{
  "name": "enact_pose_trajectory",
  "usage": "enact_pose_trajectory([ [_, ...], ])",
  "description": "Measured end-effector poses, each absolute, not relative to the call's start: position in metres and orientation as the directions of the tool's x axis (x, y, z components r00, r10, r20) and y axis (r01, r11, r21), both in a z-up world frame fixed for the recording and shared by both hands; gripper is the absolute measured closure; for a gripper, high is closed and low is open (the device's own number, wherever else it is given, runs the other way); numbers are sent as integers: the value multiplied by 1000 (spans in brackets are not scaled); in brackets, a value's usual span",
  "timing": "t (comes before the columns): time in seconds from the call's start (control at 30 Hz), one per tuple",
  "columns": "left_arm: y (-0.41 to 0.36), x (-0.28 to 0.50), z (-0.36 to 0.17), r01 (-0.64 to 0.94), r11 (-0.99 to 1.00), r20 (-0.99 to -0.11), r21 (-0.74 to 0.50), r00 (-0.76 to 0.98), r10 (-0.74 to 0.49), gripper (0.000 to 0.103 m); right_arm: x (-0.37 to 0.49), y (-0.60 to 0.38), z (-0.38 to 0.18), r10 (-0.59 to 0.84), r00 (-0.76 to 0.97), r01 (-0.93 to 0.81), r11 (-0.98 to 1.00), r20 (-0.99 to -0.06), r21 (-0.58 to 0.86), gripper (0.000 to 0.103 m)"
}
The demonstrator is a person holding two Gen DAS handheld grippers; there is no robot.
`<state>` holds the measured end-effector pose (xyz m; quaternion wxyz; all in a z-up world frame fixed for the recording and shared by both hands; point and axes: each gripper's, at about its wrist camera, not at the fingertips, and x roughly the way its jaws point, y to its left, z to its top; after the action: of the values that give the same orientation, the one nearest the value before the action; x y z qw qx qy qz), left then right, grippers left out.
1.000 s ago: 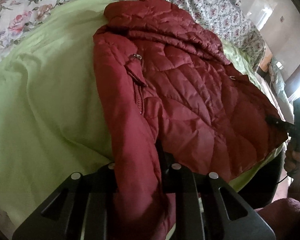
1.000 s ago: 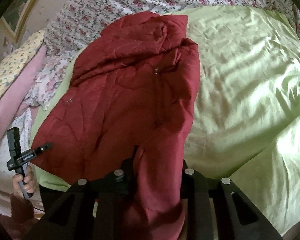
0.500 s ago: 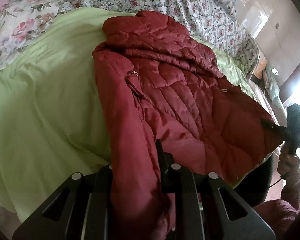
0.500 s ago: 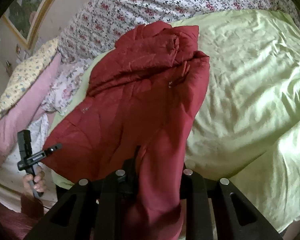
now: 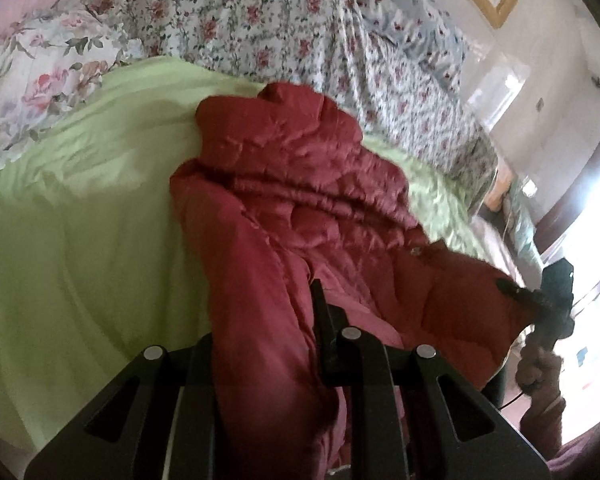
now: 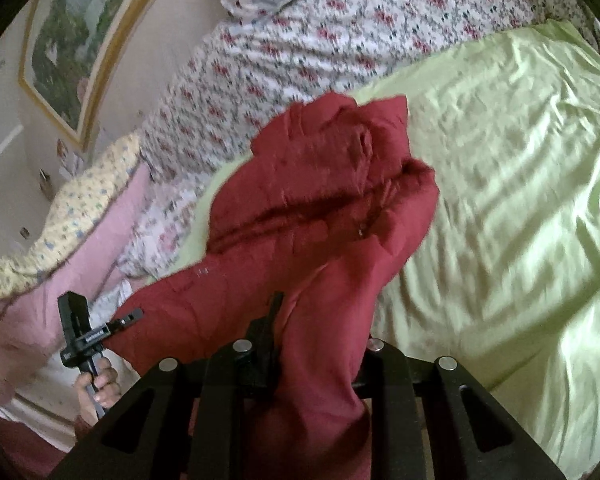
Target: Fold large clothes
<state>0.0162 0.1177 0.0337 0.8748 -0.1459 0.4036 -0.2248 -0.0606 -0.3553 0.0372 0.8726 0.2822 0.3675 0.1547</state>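
Observation:
A dark red quilted jacket [image 5: 300, 208] lies on a light green bedsheet [image 5: 80, 220], its hood end toward the far side. My left gripper [image 5: 268, 340] is shut on the jacket's bottom hem at one corner, the fabric bunched between its fingers. My right gripper [image 6: 320, 344] is shut on the hem's other corner [image 6: 324, 320]. The near half of the jacket hangs lifted off the sheet [image 6: 500, 200] between both grippers. Each gripper shows in the other's view: the right one [image 5: 516, 292], the left one [image 6: 128, 316].
Flowered bedding [image 5: 280, 28] covers the head of the bed. A flowered pillow [image 5: 32, 80] lies at the far left. Pink and yellow quilts [image 6: 60, 232] are piled beside the bed. A framed picture [image 6: 72, 40] hangs on the wall.
Both grippers have lifted the jacket's hem up and carried it toward the hood end. The jacket looks shorter and more bunched than before.

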Motion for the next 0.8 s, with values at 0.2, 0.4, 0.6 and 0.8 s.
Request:
enact_pose_trajectory([
  [0.2, 114, 37, 48, 261, 860, -618, -439, 606, -500, 88, -39, -361, 52, 468, 723, -82, 788, -508, 610, 84],
  [0.4, 105, 65, 61, 236, 870, -597, -432, 648, -472, 88, -8, -369, 65, 440, 769, -81, 786, -463, 613, 84],
  [0.6, 99, 99, 73, 205, 868, -568, -451, 684, -457, 88, 27, -373, 75, 398, 797, -61, 801, -454, 596, 84],
  [0.8, 91, 136, 76, 177, 875, -564, -451, 703, -433, 87, 66, -381, 74, 366, 815, -27, 798, -449, 602, 84],
])
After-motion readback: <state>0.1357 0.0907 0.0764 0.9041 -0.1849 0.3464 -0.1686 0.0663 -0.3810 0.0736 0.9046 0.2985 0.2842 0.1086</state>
